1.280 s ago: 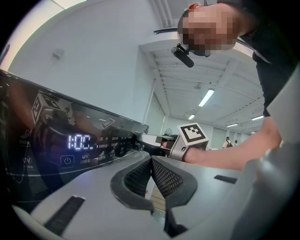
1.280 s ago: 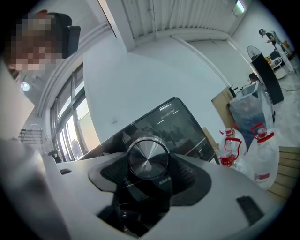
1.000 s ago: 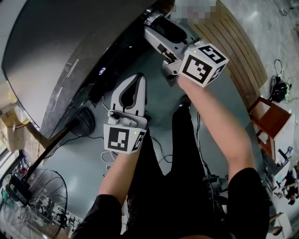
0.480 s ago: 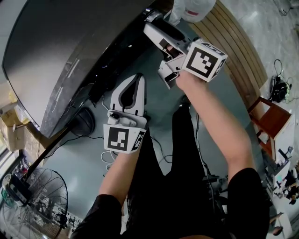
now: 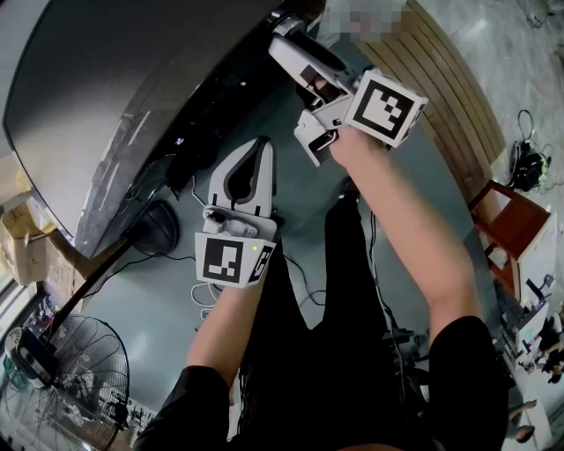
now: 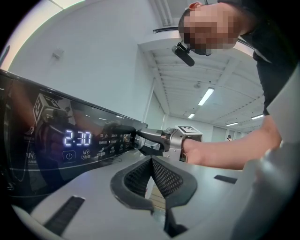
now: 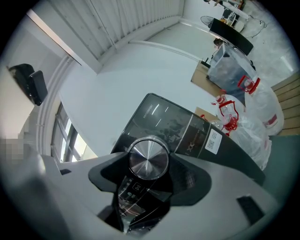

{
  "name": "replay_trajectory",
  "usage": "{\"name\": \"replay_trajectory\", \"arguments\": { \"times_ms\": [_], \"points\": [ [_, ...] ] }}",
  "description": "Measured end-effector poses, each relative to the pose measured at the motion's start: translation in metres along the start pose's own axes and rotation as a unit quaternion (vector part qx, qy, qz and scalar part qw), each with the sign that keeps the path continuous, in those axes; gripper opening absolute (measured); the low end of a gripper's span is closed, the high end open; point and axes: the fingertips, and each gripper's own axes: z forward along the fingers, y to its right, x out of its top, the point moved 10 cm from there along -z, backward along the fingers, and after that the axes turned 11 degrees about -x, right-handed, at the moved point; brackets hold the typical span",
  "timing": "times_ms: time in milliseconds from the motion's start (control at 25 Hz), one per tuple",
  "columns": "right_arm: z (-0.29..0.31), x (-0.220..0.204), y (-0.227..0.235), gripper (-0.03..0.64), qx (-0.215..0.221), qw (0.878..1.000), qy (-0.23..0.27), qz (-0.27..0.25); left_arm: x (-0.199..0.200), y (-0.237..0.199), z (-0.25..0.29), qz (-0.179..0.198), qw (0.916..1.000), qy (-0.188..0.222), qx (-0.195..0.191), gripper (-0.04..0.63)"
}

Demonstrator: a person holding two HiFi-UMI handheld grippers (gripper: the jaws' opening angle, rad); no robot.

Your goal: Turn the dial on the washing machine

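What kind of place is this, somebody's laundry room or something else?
Probably a lab or workshop, not a home: the washing machine stands in an open hall with ceiling strip lights, a floor fan and loose cables on the floor.

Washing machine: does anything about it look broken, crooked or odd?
Nothing stands out. The dial sits gripped between the jaws of the right tool, the display is lit and reads 2:30, and the panel looks intact.
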Motion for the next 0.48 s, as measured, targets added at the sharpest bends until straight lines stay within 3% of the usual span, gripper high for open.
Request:
{"name": "replay_trajectory", "arguments": {
  "times_ms": [120, 240, 360, 480],
  "points": [
    [-0.006, -0.001, 0.003, 0.284, -0.005, 1.000, 0.000, -0.004, -0.001, 0.002, 0.000, 0.001, 1.0000, -0.005, 0.002, 0.015],
    [-0.025, -0.004, 0.000, 0.282, -0.021, 0.999, 0.005, -0.044, 0.000, -0.001, -0.004, 0.002, 0.9999, -0.009, 0.003, 0.015],
    [-0.057, -0.006, 0.000, 0.183, -0.057, 0.988, 0.012, -0.145, -0.001, 0.001, -0.004, 0.000, 0.9998, -0.016, 0.013, 0.015],
    [-0.091, -0.008, -0.002, 0.158, -0.076, 0.959, 0.017, -0.271, -0.006, 0.011, -0.002, 0.012, 0.9994, -0.024, 0.021, 0.015]
  ]
}}
